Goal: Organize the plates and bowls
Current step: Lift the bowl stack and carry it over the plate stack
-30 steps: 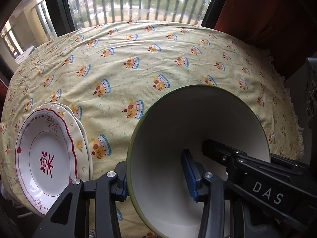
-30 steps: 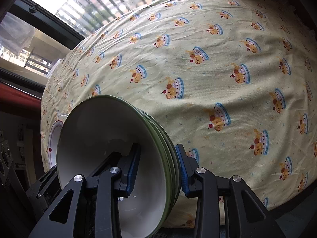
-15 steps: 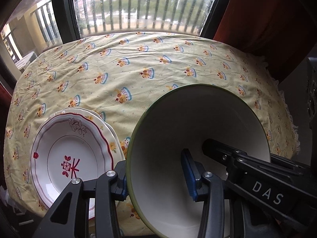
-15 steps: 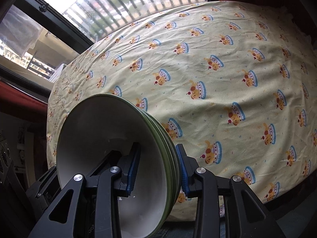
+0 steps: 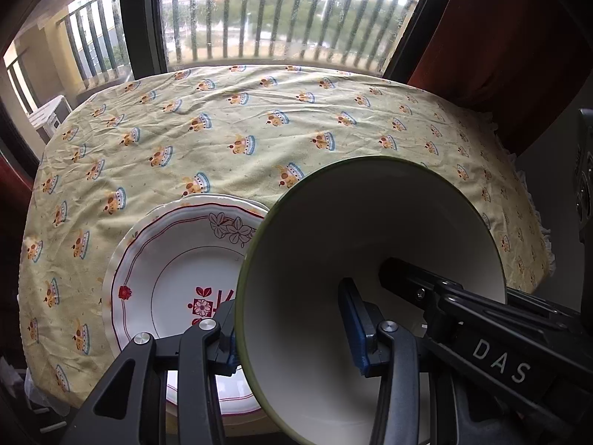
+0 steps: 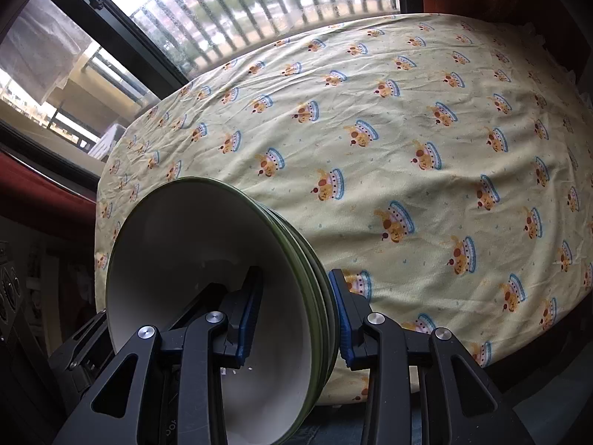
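Observation:
A stack of white bowls with green rims (image 5: 370, 244) (image 6: 207, 244) is held off the table by both grippers, each clamped on the stack's rim. My left gripper (image 5: 292, 330) has one finger inside the top bowl and one outside. My right gripper (image 6: 296, 319) is shut the same way on the opposite side; its black body with "DAS" lettering reaches into the bowl in the left wrist view. A stack of white plates with red trim and a red flower pattern (image 5: 174, 278) lies on the table at the near left edge, partly hidden behind the bowls.
The round table carries a yellow cloth with a cartoon print (image 6: 426, 129). A window with balcony railings (image 5: 281, 18) is behind it, and a red curtain (image 5: 500, 55) hangs at the right. The table's near edge drops off just below the grippers.
Both grippers with the bowl stack have pulled back and risen from the table. The plates have shifted rightward in the left wrist view, now partly behind the bowls.

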Demonstrator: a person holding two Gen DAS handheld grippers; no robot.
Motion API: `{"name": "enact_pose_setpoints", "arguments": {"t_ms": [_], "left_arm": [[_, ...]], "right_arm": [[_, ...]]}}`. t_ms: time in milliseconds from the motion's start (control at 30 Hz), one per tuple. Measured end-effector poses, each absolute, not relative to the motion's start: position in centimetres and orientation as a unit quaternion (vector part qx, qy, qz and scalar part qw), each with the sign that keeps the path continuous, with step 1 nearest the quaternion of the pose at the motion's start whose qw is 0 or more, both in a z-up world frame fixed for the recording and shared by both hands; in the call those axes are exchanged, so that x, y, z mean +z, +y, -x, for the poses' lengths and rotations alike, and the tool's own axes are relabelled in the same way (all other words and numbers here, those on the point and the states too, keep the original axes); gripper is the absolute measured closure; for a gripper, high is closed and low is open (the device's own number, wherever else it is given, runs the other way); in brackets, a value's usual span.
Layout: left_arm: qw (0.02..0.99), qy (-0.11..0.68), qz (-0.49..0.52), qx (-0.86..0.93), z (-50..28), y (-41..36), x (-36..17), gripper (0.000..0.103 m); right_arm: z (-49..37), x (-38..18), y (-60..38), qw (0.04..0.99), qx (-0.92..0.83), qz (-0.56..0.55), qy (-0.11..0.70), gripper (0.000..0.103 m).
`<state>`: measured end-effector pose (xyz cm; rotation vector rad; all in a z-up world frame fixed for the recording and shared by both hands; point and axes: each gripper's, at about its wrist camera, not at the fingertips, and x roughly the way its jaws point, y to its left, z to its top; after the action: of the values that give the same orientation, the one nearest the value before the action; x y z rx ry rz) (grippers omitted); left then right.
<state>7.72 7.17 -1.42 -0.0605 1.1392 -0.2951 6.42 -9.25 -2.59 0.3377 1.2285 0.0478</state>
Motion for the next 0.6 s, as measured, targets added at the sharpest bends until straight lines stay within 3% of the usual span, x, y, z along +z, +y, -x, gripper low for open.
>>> {"name": "enact_pose_setpoints", "arguments": {"t_ms": [600], "left_arm": [[0.815, 0.564, 0.054, -0.123, -8.9, 16.1, -3.9, 0.06]], "right_arm": [[-7.6, -4.8, 0.3, 0.789, 0.03, -0.139, 0.597, 0.064]]}}
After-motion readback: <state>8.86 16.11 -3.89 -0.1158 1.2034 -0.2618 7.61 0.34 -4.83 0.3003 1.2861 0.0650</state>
